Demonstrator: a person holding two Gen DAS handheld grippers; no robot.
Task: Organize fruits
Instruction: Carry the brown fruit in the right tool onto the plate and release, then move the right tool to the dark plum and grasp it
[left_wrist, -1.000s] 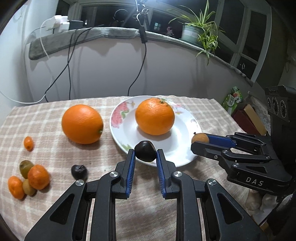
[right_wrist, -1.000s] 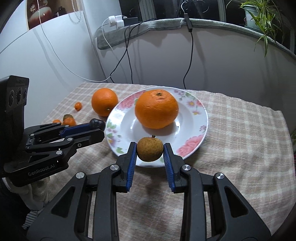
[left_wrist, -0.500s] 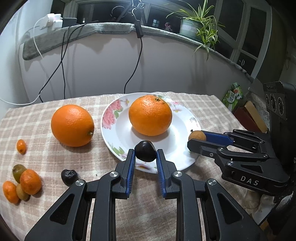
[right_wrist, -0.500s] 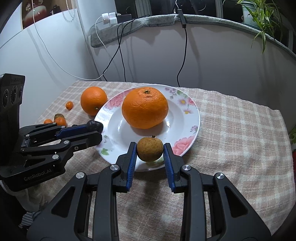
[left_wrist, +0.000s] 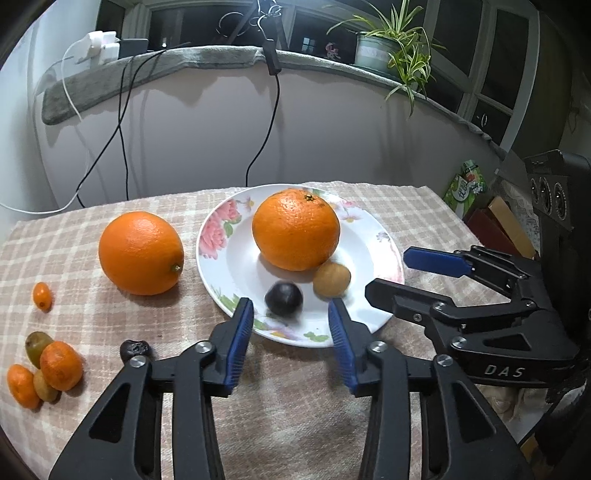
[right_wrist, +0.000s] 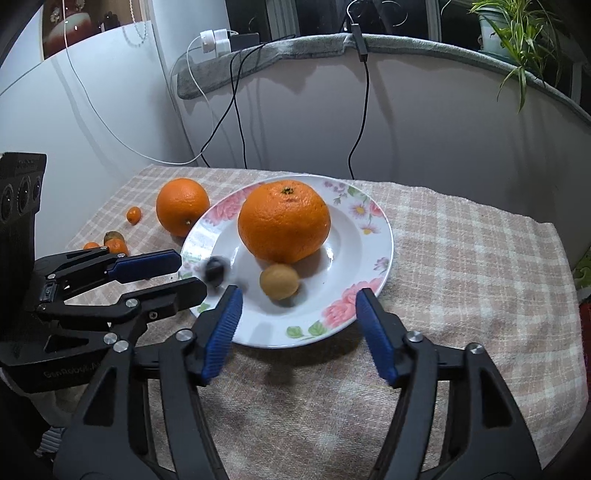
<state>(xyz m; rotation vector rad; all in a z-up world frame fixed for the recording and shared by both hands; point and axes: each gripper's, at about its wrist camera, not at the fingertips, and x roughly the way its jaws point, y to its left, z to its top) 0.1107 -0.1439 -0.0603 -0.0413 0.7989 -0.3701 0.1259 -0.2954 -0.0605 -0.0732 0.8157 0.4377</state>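
Checked cloth (left_wrist: 92, 266) under flowered plate (left_wrist: 384, 258), windowsill plant (left_wrist: 391, 48) behind.

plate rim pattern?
Pink flowers with green leaves on the white china plate; clearest in the right wrist view.

The white floral-rimmed plate (left_wrist: 384, 236) is crowded at its near side: a large orange (left_wrist: 295, 229) fills the middle, with a small tan round fruit (left_wrist: 331, 279) touching it and a small dark round fruit (left_wrist: 283, 298) just beside. The plate's far right stretch (right_wrist: 354, 236) lies bare. To the left, a second large orange (left_wrist: 141, 253) stands on the checked beige tablecloth (right_wrist: 461, 266), and small orange and green fruits (left_wrist: 44, 363) cluster at the left edge. The cloth right of the plate is open.
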